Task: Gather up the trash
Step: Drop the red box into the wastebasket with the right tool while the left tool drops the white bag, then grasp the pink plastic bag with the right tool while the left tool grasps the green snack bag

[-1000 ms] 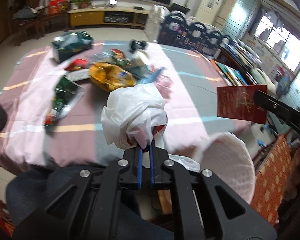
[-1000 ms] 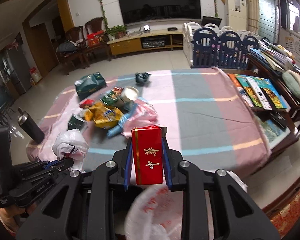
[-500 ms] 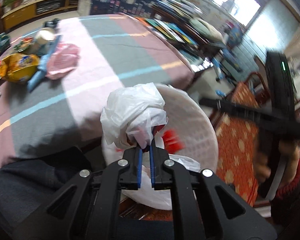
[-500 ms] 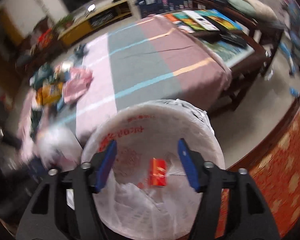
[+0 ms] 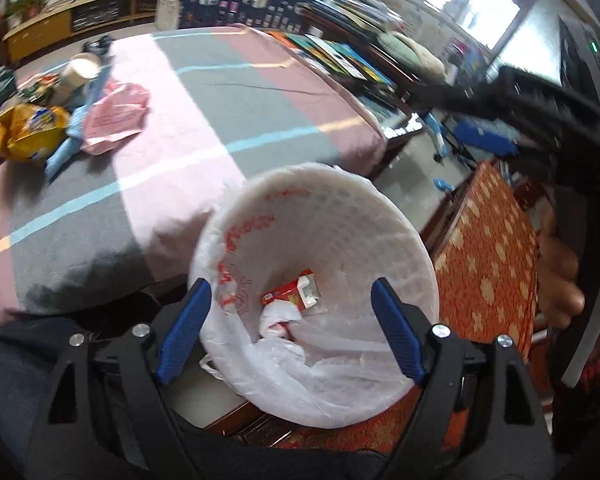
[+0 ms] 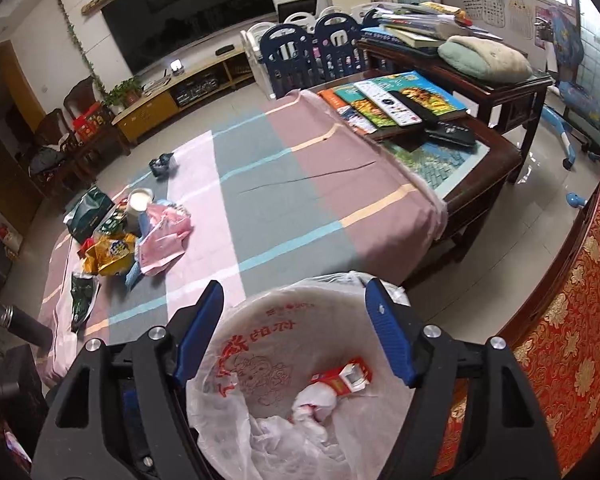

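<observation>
A white basket bin (image 5: 340,184) lined with a printed plastic bag stands beside the table. At its bottom lie a red carton (image 5: 288,292) and a crumpled white plastic bag (image 5: 276,320). My left gripper (image 5: 290,292) hangs over the bin with its jaws opening and nothing between them. In the right wrist view my right gripper (image 6: 295,292) is also above the bin (image 6: 324,284), its jaws opening and empty. The red carton (image 6: 342,376) and white bag (image 6: 314,400) lie below it. More trash sits on the table: a yellow snack bag (image 6: 110,252) and a pink bag (image 6: 164,236).
A striped cloth covers the table (image 6: 284,200). Books (image 6: 388,104) lie at its far right end. A red patterned cushion (image 6: 572,320) is right of the bin. A dark flask (image 6: 24,324) stands at the left. A hand (image 5: 560,272) holds the other gripper at the right.
Both grippers swung from over the table to over the bin. The right one let the red carton fall in, then the left one opened and dropped the white bag in.
</observation>
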A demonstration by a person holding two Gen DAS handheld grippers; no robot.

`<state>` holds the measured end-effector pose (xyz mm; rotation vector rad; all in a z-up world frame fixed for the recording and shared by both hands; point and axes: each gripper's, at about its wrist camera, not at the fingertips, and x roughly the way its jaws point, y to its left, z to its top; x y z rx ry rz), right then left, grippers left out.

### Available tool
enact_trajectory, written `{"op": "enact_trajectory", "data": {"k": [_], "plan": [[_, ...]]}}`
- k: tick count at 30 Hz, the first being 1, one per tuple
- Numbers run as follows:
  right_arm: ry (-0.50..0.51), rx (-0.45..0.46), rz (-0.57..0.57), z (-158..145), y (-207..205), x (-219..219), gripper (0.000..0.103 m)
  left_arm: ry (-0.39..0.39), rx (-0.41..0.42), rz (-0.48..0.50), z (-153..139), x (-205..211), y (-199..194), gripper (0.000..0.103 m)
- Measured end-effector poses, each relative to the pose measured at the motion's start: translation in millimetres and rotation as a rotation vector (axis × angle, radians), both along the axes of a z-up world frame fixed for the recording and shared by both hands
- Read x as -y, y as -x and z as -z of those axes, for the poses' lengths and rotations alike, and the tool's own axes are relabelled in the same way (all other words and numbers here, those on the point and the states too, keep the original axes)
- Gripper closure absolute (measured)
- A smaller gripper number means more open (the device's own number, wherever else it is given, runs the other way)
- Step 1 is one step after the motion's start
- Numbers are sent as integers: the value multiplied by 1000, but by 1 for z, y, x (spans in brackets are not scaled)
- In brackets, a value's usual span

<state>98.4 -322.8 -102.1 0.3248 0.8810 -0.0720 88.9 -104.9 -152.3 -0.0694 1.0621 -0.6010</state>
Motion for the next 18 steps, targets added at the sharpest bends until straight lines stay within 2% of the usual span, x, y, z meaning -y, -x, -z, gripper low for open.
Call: {"op": "enact_trajectory", "data": {"k": [10,18], "plan": [[39,-21,-79,-3,-14,-49,31,24,22,-171,-6,-44,-10,17],[69,-26,-117,-4,-26,-76,31,-40,58,-446,-7,-119,-32,17]]}}
